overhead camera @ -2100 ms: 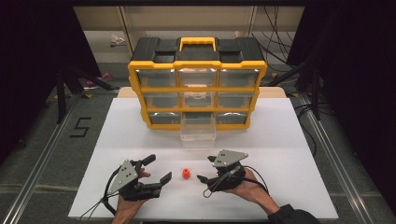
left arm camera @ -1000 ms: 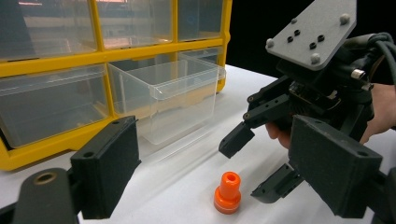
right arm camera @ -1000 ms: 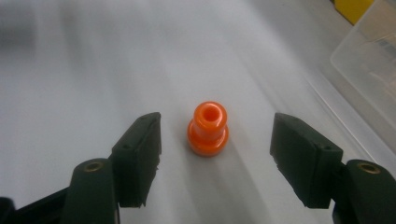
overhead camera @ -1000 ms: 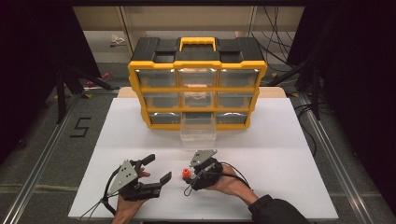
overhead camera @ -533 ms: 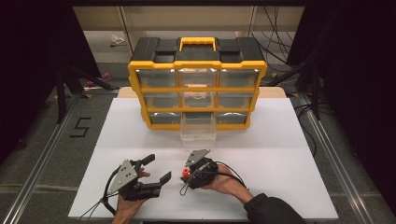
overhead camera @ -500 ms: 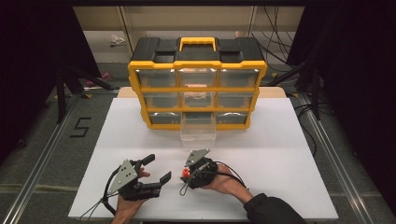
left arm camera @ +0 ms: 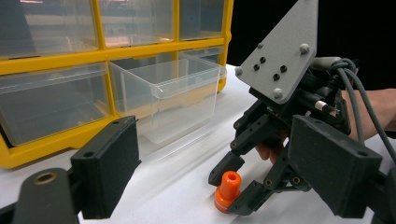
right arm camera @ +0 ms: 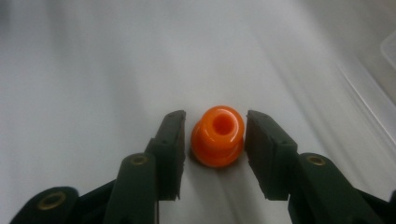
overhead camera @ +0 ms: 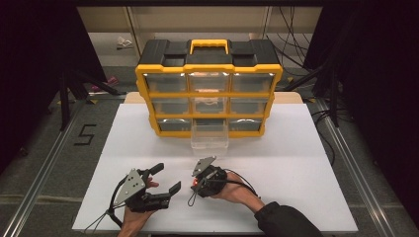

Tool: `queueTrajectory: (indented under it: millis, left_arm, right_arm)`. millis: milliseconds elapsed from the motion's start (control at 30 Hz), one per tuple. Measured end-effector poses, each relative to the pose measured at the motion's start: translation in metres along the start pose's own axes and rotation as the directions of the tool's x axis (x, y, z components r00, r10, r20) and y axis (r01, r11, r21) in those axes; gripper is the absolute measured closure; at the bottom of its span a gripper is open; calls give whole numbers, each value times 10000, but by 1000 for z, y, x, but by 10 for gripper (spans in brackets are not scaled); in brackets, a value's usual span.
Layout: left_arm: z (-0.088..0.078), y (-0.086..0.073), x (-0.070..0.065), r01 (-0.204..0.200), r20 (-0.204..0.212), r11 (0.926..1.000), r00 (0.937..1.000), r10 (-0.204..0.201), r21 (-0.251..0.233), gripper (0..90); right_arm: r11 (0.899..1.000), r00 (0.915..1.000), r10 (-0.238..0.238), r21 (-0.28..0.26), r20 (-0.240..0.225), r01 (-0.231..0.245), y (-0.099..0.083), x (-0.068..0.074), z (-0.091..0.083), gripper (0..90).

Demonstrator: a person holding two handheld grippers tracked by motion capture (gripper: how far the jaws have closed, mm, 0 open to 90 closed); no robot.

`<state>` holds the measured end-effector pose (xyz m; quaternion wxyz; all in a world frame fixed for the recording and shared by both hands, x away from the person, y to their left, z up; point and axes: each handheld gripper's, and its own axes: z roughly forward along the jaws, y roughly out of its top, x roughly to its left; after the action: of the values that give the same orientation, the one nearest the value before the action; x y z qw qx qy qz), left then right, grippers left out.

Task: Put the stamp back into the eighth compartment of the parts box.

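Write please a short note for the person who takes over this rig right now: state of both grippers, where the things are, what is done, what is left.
Right gripper: jaws have just been closing around the orange plastic piece, which stands upright on the white table. Thin gaps show on both sides, so it is not yet gripped.
Left gripper: open, holds nothing, rests on the table to the left.
Yellow drawer cabinet stands at the far side; its bottom middle clear drawer is pulled out and looks empty.
Done: drawer opened, right gripper placed around the piece.
Left, probably: finish the grip, lift the piece, drop it in the open drawer, push the drawer shut.
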<state>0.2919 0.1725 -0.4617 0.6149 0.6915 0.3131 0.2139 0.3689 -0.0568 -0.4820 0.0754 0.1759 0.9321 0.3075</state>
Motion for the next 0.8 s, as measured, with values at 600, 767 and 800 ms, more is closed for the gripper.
queueTrajectory:
  millis: [600, 767, 800]
  left_arm:
    - [0, 0, 0, 28, -25, 10000, 10000, -28, 4, 161]
    - [0, 0, 0, 28, -39, 10000, 10000, -28, 7, 161]
    - [0, 0, 0, 33, -34, 10000, 10000, -33, 5, 161]
  right_arm:
    - [9988, 9996, -143, -457, 245, 154, 6, -4, -18, 645]
    - [9978, 9991, -180, -638, 387, 205, 7, -6, -24, 645]
    - [9967, 9989, -173, -789, 434, 207, 8, -8, -28, 645]
